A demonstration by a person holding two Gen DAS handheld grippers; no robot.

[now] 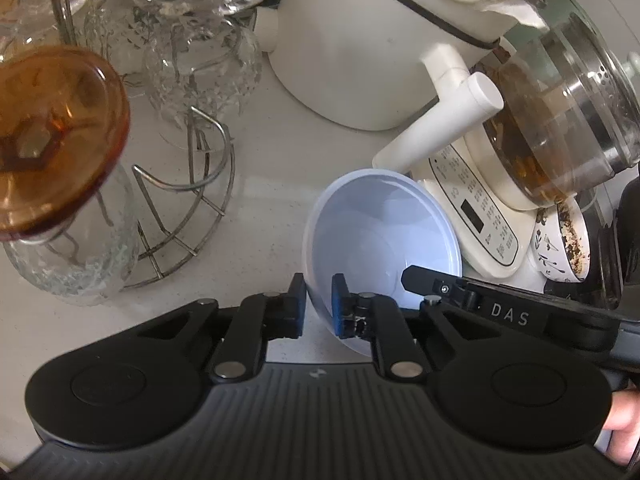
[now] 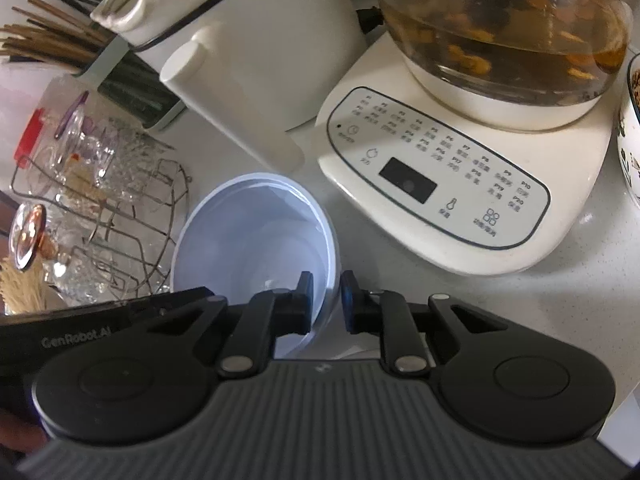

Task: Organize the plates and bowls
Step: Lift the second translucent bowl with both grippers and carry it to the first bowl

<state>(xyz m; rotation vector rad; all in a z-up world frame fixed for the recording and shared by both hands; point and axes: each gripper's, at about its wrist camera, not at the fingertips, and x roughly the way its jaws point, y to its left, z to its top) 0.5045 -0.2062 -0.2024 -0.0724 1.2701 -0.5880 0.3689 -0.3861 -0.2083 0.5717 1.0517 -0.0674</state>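
Grip: While both of your tongs pinch one pale blue plastic bowl (image 1: 380,236) by opposite rim edges, left gripper (image 1: 319,305) and right gripper (image 2: 327,304) each straddle its wall.
Position: it hangs tilted just above the white countertop (image 1: 256,184), near the cream kettle base (image 2: 436,184).
Risk: uneven pulls could twist the thin rim free; swinging may strike the glass teapot (image 2: 504,28).
Contents: bowl empty; teapot holds amber tea with solids.

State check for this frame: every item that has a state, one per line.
Blue bowl: empty, tilted, rim pinched on both sides.
Left tool: shut on bowl rim.
Right tool: shut on bowl rim.
Glass kettle: part full of brown tea, on its base.
Patterned bowl: dirty inside.
Glasses: upturned on rack.
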